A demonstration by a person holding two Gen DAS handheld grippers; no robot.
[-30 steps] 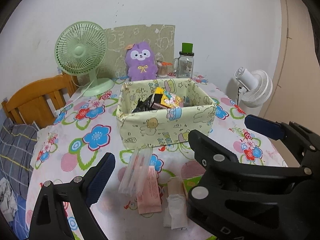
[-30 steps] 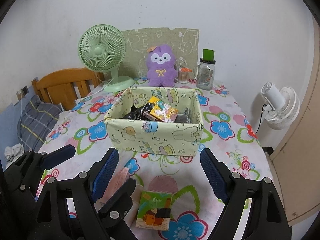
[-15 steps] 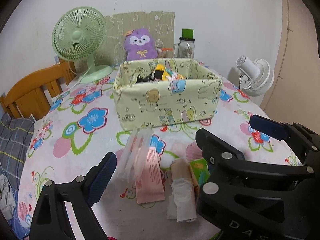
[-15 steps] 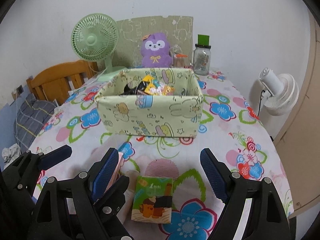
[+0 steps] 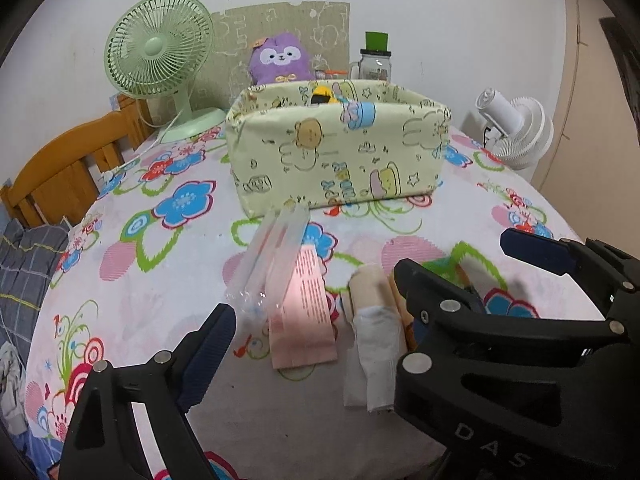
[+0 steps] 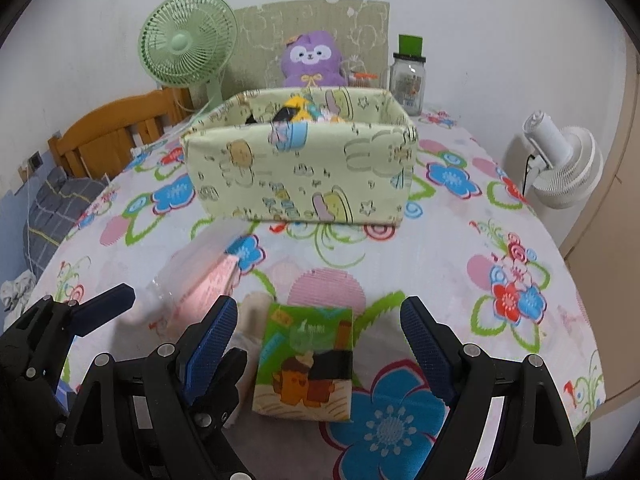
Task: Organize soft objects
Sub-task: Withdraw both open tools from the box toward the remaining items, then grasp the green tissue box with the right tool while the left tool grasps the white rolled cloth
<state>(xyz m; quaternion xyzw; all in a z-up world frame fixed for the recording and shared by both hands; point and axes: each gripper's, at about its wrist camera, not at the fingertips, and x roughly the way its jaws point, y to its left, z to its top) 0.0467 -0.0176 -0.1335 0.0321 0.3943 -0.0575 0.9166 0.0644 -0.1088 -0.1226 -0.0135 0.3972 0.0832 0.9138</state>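
The right claw stands spread wide, empty, either side of a green tissue pack lying near the worktop's near edge. The left claw, jaws just narrowing slightly yet still spread and empty, hangs over a clear packet, pink packet and beige roll. The fabric box sits mid-worktop.

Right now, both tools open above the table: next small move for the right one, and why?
Probably ease the right tool down and close on the green tissue pack. The pack lies flat on the floral tablecloth directly between its open fingers, untouched, with the fabric bin just beyond.
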